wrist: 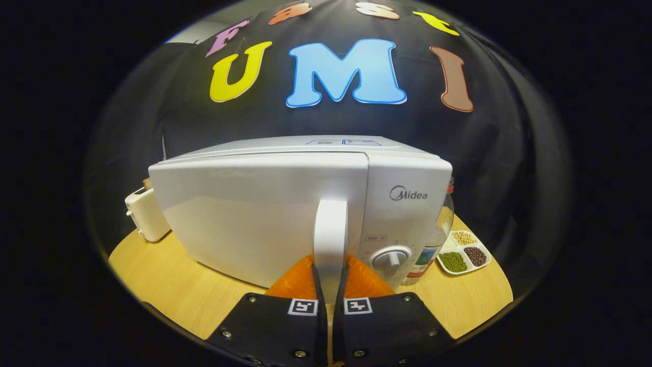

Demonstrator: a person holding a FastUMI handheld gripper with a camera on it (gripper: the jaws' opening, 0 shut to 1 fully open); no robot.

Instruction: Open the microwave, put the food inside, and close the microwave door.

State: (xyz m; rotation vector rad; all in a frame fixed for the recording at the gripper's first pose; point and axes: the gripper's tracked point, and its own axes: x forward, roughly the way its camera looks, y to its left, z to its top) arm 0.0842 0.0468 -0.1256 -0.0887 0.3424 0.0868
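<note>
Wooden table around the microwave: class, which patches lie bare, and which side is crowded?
Bare round wooden table borders the white microwave and cream toaster. Crowded: glass jar and white sectioned bean dish. Gripper shut on white door handle.

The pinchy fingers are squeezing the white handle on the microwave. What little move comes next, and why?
Probably a gentle pull back toward the holder, swinging the door open. The hand-held gripper has both fingers pressed on the tall white plastic door handle, and the white box-shaped microwave on the round wooden table looks shut, or nearly so. Food cannot go in until the door opens.
</note>
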